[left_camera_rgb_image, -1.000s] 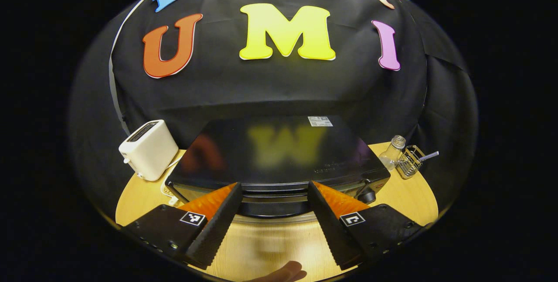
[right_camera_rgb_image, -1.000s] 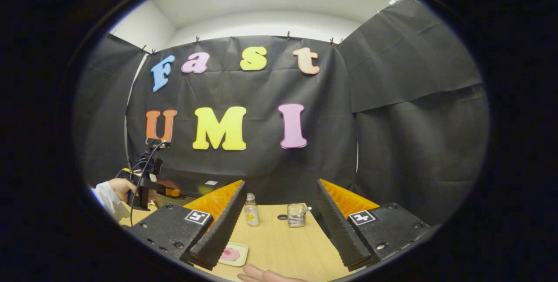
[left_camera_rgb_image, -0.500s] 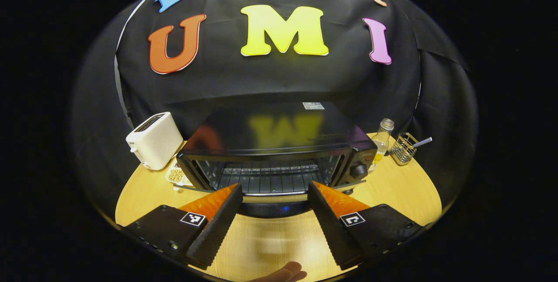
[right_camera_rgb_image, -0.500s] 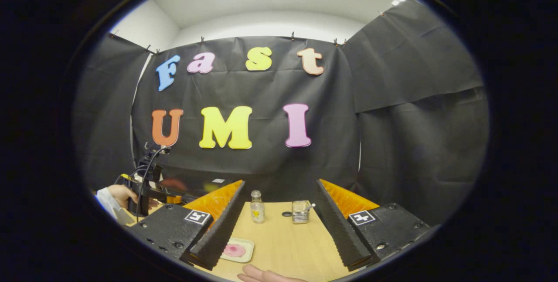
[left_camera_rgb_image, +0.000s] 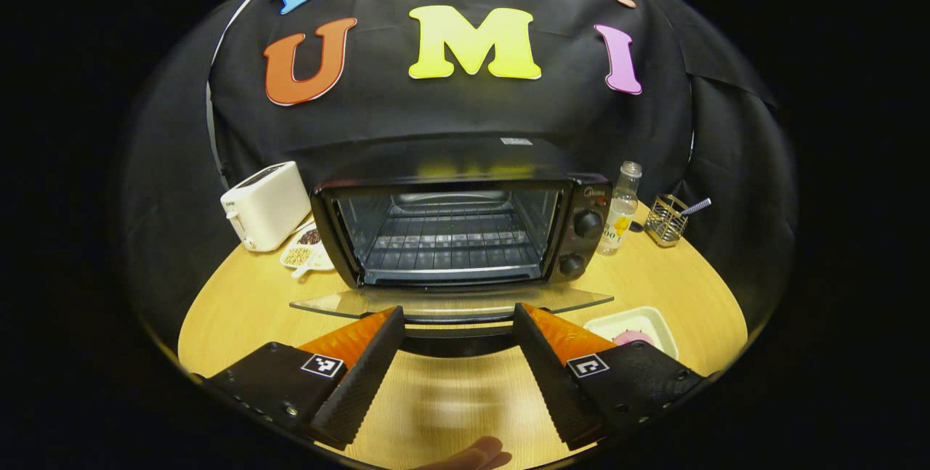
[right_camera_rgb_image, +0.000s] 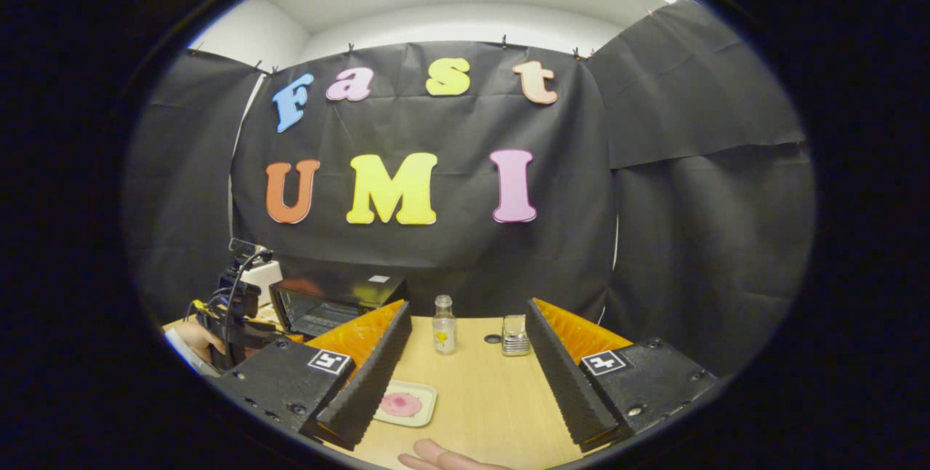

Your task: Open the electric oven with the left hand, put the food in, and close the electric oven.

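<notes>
Glass door (left_camera_rgb_image: 450, 303) lies flat, its handle (left_camera_rgb_image: 454, 327) between our left hand-held gripper (left_camera_rgb_image: 456, 365) fingers, spread, no squeeze | let go straight back | right hand-held gripper (right_camera_rgb_image: 465, 375) open above pink food (right_camera_rgb_image: 400, 404) on worktop (right_camera_rgb_image: 479, 397) | oven (left_camera_rgb_image: 454, 230) shut a second ago, now open.

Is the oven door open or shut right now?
Open. The oven door lies flat in front of the oven, and the bare wire rack inside is in plain sight.

Black oven (left_camera_rgb_image: 465, 227) open; pink food (right_camera_rgb_image: 400, 404) on tray.
</notes>
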